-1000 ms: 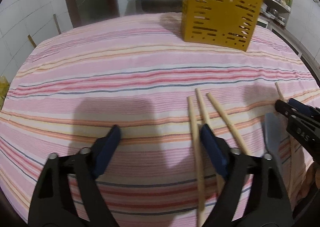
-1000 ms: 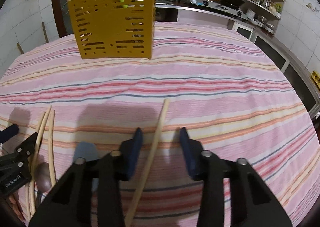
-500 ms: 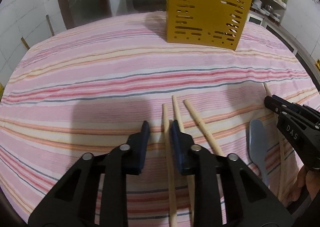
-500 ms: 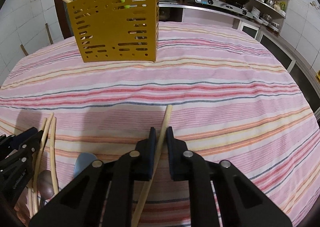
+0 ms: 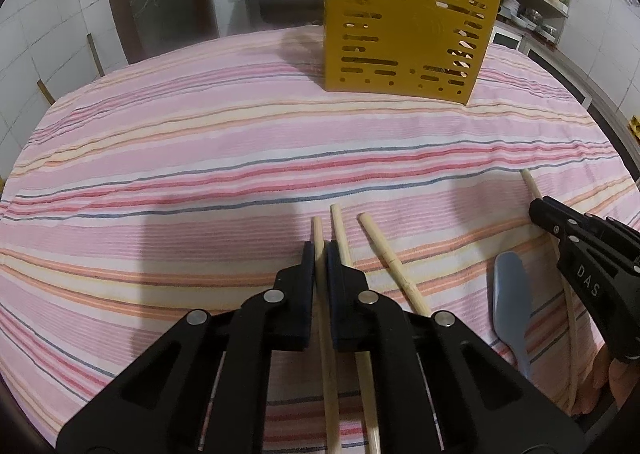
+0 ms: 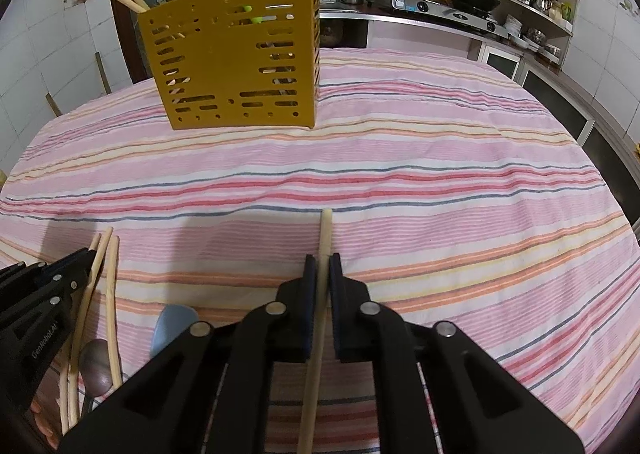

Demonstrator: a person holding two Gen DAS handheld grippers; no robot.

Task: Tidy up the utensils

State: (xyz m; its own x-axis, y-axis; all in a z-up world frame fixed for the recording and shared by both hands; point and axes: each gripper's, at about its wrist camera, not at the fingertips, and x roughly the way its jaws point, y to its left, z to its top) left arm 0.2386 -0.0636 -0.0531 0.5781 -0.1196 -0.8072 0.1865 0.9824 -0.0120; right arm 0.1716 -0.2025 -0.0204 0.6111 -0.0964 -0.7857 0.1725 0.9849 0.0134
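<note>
Chopsticks: left tool clamps one, right tool clamps another; both angled down.

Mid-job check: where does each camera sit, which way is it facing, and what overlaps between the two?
Left wrist: rides the left hand-held gripper, angled down over the striped tablecloth, jaws shut on a chopstick.
Right wrist: rides the right hand-held gripper, same downward slant, shut on a single chopstick.
Shared: yellow utensil holder ahead, blue spoon, each other's gripper.
</note>
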